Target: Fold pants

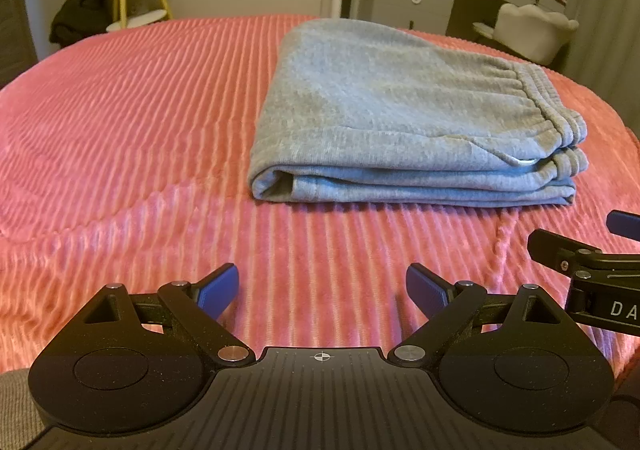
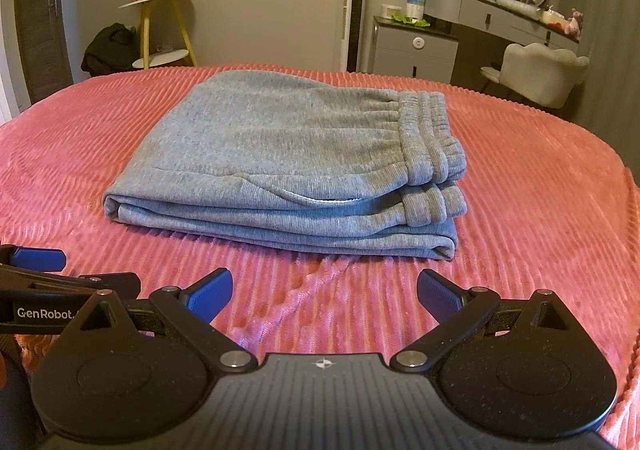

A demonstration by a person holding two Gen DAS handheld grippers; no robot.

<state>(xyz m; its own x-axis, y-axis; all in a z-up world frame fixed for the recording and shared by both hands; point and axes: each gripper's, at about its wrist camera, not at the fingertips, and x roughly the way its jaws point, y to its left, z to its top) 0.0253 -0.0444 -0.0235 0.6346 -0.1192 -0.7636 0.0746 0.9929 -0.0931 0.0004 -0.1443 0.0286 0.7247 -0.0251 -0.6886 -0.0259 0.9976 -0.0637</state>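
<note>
Nearest to us, our left gripper [image 1: 322, 292] is spread wide and holds nothing, its blue pads [image 1: 218, 292] hanging over bare pink blanket [image 1: 120, 130]. Our right gripper [image 2: 324, 294] is just as wide and just as empty, and the two sit close side by side, each showing at the edge of the other's view.

Beyond both, clear of the pads, the grey pants [image 2: 280, 154] lie on the blanket as a flat stack of several layers. From the left gripper they sit ahead and to the right; from the right gripper they lie almost straight ahead, so we judge the right hand the better placed. The stack's long axis runs across our view, folded edge at the left, elastic waistband [image 2: 432, 142] at the right.

We judge the folding done or nearly so; at most a squaring-up remains.

Farther off stand a yellow side table [image 2: 160, 26] and a dresser [image 2: 500, 18].
</note>
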